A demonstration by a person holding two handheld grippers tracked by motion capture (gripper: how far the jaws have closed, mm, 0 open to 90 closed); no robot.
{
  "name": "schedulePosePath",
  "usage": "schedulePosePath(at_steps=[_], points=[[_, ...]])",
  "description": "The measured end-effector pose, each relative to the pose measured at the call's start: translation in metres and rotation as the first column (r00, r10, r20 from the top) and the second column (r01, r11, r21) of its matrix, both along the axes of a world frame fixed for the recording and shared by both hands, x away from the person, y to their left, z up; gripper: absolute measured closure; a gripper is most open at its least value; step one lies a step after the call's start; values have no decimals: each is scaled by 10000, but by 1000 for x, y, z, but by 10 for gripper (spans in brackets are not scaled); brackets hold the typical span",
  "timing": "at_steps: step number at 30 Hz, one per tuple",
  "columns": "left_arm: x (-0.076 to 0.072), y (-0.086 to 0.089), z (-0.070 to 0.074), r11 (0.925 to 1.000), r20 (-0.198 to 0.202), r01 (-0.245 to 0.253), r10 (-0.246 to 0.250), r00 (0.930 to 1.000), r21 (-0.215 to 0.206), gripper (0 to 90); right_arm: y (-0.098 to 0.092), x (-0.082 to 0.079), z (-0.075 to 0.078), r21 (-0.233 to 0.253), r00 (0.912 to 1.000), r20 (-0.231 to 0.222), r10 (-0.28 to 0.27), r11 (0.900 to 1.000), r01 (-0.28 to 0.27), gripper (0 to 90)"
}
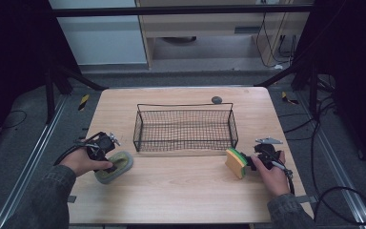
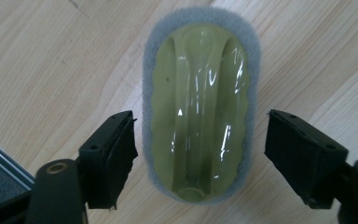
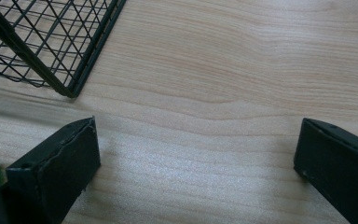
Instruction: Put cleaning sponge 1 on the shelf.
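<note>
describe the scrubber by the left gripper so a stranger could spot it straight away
On the wooden table, look left of the black wire basket, near its front corner. The scrubber lies flat there: an oval grey pad with a glossy yellow-green handle, unlike the blocky yellow-and-green sponge.

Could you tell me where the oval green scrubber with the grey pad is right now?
The oval green scrubber with the grey pad lies on the wooden table at front left, between the open left gripper, near the black wire basket.

- Scrub pad (image 2: 200,112): oval, grey felt rim, glossy yellow-green plastic grip on top, lying flat on table, between my left fingers (image 2: 114,149), touching neither.
- Sponge (image 1: 236,162): yellow block, green layer, just beside my right fingers.
</note>
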State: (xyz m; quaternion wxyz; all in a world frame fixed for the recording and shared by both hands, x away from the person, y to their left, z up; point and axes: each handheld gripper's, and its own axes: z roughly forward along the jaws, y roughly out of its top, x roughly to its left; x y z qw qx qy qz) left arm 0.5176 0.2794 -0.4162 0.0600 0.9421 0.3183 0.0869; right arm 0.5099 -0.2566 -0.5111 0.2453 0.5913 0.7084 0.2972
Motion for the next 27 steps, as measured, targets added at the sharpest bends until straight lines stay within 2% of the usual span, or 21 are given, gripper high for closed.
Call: schedulePosePath(at_steps=[3,5,8,15,21,24,25,27], points=[[3,2,1,9998,-17,139,-139,9999,-158,298,0,0,0,-53,10000,-3,50,10000,-50,7],[4,1,1,9991,-126,381,-383,9992,-188,375,0,0,0,-67,10000,-15,66,10000,-66,7],[4,0,-2,9988,-352,464,-469,9983,-154,429,0,0,0,-57,9999,-18,118,9999,-118,7],[11,5,-9,9995,-454,305,-309,9985,-87,492,1,0,0,39,9999,-36,153,9999,-153,7],[17,6,-15,9988,-781,428,-445,9960,-233,554,1,0,0,-56,9997,-42,257,9997,-257,7],[17,7,-15,9987,-829,460,-477,9954,-230,630,1,0,0,-14,9997,-48,257,9997,-257,8],[16,7,-14,9983,-838,522,-542,9950,-258,684,1,0,0,-13,9996,-50,270,9996,-270,7],[15,7,-11,9988,-696,458,-470,9965,-189,705,1,0,0,-18,9996,-51,283,9996,-283,7]])
